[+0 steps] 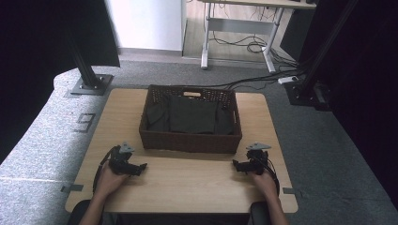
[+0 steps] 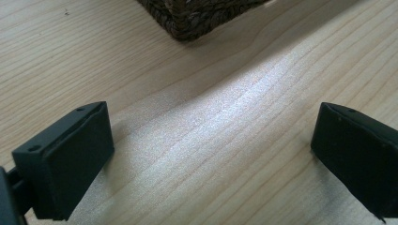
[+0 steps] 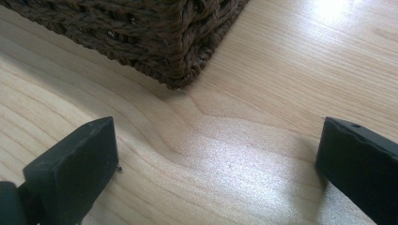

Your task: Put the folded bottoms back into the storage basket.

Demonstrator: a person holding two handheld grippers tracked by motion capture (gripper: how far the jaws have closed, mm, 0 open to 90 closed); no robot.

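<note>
A dark brown wicker basket (image 1: 190,140) stands at the middle of the wooden table (image 1: 187,183), with dark folded cloth (image 1: 190,115) lying inside it. My left gripper (image 1: 138,168) rests on the table in front of the basket's left corner, held by a hand. Its jaws stand wide apart in the left gripper view, with only bare wood between them, and the basket corner (image 2: 197,18) lies just ahead. My right gripper (image 1: 237,165) rests near the basket's right front corner (image 3: 178,65), open and empty too.
The table's front strip between the two hands is bare wood. Grey carpet (image 1: 47,136) surrounds the table. Black stands (image 1: 89,84) rise at both back sides, and a desk (image 1: 239,47) with cables stands beyond.
</note>
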